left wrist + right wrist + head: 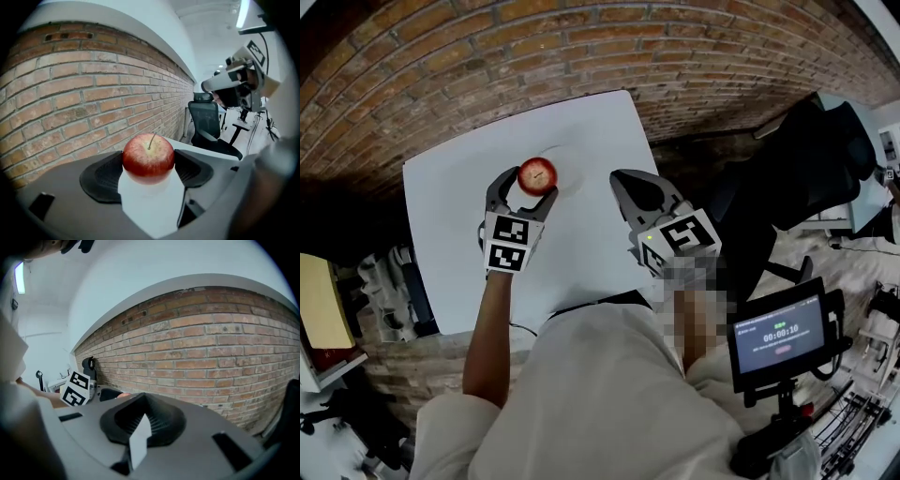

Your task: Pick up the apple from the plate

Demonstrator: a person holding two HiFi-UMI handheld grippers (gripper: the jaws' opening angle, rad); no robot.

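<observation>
Left gripper point(525, 187) has the apple point(148, 157); right gripper point(623, 183) idle.

Left fingers point(101, 180) are clamped on opposite flanks of the apple at its widest girth, stem up, probably so the round skin can't roll out on the lift. The apple sits over the white plate point(572, 164) at the far side of the tabletop point(450, 216); contact with the plate can't be read from these views. Right fingers are pressed together on nothing, parked beside the plate and off the left gripper's path. Judged step: grasp made, lift pending.
</observation>
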